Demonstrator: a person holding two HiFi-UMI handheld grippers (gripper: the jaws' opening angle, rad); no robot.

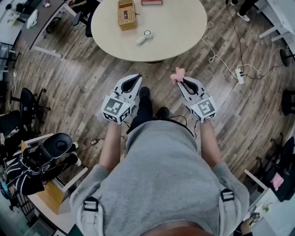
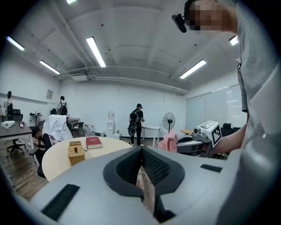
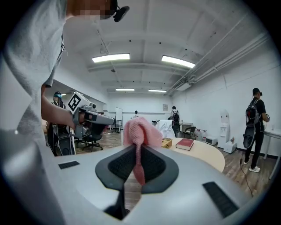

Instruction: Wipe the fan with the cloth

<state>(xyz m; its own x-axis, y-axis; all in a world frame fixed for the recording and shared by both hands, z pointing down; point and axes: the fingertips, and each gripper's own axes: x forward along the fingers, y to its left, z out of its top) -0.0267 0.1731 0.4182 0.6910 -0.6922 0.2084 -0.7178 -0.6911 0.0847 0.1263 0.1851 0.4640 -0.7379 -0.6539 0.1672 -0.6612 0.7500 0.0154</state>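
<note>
1. Two handheld tools were held out roughly level by a standing person. The left tool had its jaws pressed together on nothing, while the right tool pinched a pink cloth.
2. Seen from the right gripper view, the cloth looked knitted, soft and light. Most of it bunched in a loose puff above the jaw tips, and a thin tail hung down between the pads. With only a narrow fold gripped, it would probably drape well over a surface but could pull free under a hard drag.
3. A small white handheld fan, the likely target, lay on its side on the round desk. It sat near the edge closest to the person, ahead of both tools and well apart from them. The tools hung over the wooden floor, short of the desk. A wicker box and a red book sat farther back on the desk.
4. The fan appeared to be light plastic, so it would likely skid or roll under a wiping stroke. The empty left tool would best steady it by the slim handle rather than the round head. The head's grille, too small to make out clearly, may be delicate.
</note>
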